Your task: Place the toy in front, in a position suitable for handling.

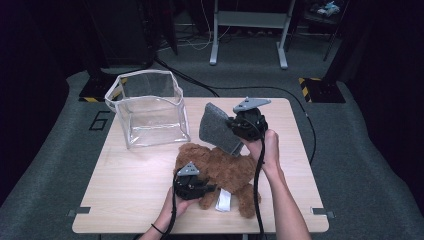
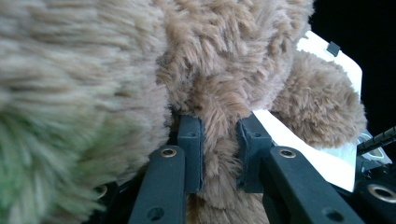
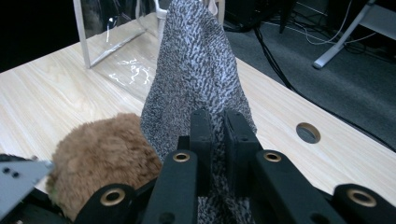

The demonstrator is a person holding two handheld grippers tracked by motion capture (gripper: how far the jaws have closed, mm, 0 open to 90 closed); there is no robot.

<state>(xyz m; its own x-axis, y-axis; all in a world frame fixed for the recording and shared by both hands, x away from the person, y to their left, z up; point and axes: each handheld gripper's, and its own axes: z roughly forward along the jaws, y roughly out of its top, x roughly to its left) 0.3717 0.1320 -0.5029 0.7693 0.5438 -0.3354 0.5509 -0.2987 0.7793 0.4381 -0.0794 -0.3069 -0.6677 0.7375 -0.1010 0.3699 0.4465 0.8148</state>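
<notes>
A brown teddy bear [image 1: 227, 172] lies on the wooden table [image 1: 125, 185] with a white label [image 1: 223, 201] at its lower side. My left gripper [image 1: 200, 190] is shut on a fold of the bear's fur [image 2: 219, 140], which bulges between the two black jaws. My right gripper [image 1: 239, 131] is shut on a grey speckled cloth [image 1: 217, 127], held up above the bear's head. In the right gripper view the grey cloth [image 3: 196, 79] rises from the jaws in a peak, with the bear's brown head [image 3: 105, 163] at lower left.
A clear plastic box [image 1: 149, 107], open at the top, stands at the table's back left. A round hole [image 3: 308, 132] pierces the tabletop near its edge. A metal stand [image 1: 247, 30] and cables lie on the grey floor beyond.
</notes>
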